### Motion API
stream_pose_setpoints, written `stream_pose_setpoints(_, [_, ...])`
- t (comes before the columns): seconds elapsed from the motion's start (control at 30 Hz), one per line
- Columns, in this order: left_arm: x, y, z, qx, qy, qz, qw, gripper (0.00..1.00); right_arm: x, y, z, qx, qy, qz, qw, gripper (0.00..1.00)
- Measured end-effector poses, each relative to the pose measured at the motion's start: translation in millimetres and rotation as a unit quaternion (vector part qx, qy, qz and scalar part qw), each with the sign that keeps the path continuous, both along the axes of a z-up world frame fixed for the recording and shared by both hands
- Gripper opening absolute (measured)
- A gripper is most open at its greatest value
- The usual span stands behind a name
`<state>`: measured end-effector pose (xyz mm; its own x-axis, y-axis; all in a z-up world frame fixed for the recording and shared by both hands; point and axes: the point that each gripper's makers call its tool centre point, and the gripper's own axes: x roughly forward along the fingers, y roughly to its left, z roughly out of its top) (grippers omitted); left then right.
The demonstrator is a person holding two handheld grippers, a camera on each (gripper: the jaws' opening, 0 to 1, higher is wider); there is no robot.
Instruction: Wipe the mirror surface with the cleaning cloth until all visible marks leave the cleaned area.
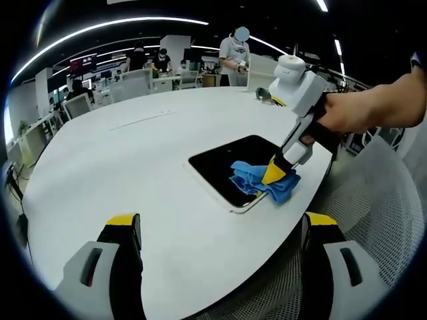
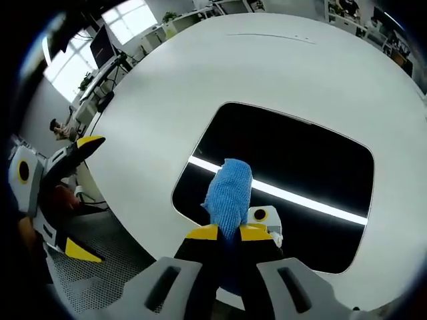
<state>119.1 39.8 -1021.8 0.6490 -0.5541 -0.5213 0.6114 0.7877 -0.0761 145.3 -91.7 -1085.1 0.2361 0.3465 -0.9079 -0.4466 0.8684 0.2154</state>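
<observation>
Right gripper view: my right tongs (image 2: 228,233) are pinching the soft, limp cloth (image 2: 229,190), bunched end, at the fragile mirror's (image 2: 300,167) 7 o'clock edge; left tongs (image 1: 220,223) are gaping empty.

Open-plan office: desks with monitors (image 1: 83,65), seated people (image 1: 162,60).

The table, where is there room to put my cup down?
The white table is bare from the mirror out to its far rim, and between the mirror and the left gripper. It is crowded at the mirror's near corner, where the right gripper presses the blue cloth beside the table edge.
</observation>
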Motion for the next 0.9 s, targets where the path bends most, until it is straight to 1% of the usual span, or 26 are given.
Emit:
stream_pose_setpoints(0.17, [-1.5, -2, -0.7, -0.002, 0.008, -0.001, 1.0000, 0.99, 0, -9, -0.2, -0.002, 0.000, -0.005, 1.0000, 0.03])
stream_pose_setpoints(0.47, [-2.4, -3, -0.2, -0.004, 0.007, -0.001, 1.0000, 0.99, -1, -23, -0.3, -0.003, 0.007, -0.016, 0.9999, 0.03])
stream_pose_setpoints(0.9, [-2.8, -4, 0.8, -0.008, 0.005, -0.004, 1.0000, 0.99, 0, -22, 0.0, 0.000, 0.006, -0.027, 0.9996, 0.03])
